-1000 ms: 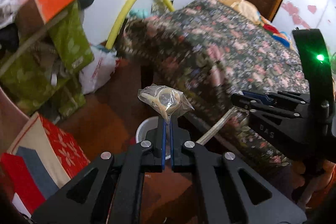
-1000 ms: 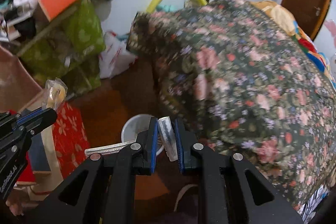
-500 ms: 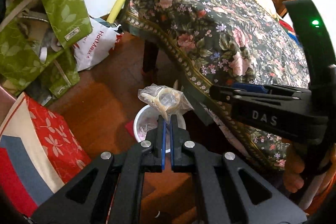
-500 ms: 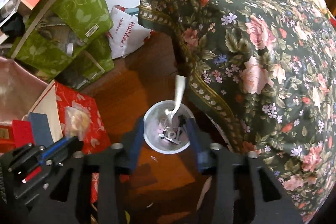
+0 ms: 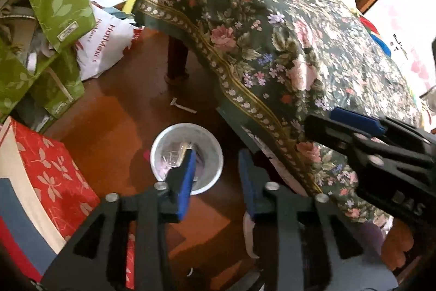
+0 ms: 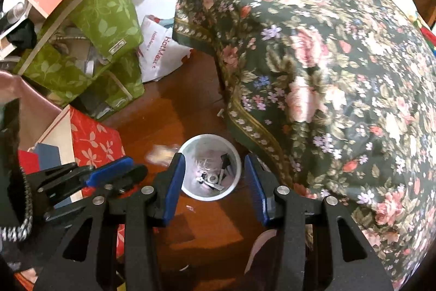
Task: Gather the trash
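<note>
Drop step done: both tongs apart and empty over the white bin.
Left tongs (image 5: pixel 216 176) and right tongs (image 6: pixel 214 182) hover above the bin (image 6: pixel 237 154) on the floor; a pale stick (image 5: pixel 183 106) lies beyond it, likely next pickup.

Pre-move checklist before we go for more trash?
1. Left tongs open, nothing held: ok.
2. Right tongs open, nothing held: ok.
3. White bin upright on the floor: ok.
4. Bin has room left: cannot tell; scraps visible inside.
5. Floor free of trash: not ok; small white razor-like piece lies beyond the bin.
6. Blurred pale wrapper left of the bin, landed or falling: cannot tell.
</note>
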The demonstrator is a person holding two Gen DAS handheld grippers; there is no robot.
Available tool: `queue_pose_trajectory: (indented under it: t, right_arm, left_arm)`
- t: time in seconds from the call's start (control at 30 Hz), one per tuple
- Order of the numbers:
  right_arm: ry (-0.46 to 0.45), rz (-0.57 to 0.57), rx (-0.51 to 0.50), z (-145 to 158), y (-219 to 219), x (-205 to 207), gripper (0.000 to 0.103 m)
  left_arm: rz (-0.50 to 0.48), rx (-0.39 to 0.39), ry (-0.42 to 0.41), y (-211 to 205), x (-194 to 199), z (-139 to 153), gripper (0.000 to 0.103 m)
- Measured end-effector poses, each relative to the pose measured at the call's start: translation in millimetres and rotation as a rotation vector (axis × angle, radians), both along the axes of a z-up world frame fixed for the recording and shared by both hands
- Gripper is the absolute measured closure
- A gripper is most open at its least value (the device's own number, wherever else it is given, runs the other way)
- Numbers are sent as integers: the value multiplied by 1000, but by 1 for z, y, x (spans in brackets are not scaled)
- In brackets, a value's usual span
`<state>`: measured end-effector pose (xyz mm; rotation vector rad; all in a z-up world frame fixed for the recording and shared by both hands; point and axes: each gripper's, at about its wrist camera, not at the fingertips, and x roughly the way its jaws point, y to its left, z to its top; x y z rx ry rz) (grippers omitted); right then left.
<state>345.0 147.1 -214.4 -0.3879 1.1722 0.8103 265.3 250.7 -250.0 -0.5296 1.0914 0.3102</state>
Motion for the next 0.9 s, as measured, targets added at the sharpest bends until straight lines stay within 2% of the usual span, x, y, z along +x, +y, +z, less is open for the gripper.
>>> queue_pose_trajectory:
  t: [0.2, 0.43, 0.73, 0.9]
  right_arm:
    - [-42, -9, 15, 16, -17, -5, 61]
    - [-107, -11, 84, 53, -46, -31, 61]
    - [-308, -63, 212, 132, -107, -89, 61]
    - [-458, -169, 282, 179, -154, -127, 61]
  left_arm:
    - [-6, 52, -41, -9, -8, 26, 71]
    - [-26, 141, -133, -32, -35, 84, 71]
    - [-90, 269, -324, -82, -84, 174, 71]
    - [-157, 311, -454, -119, -112, 219, 71]
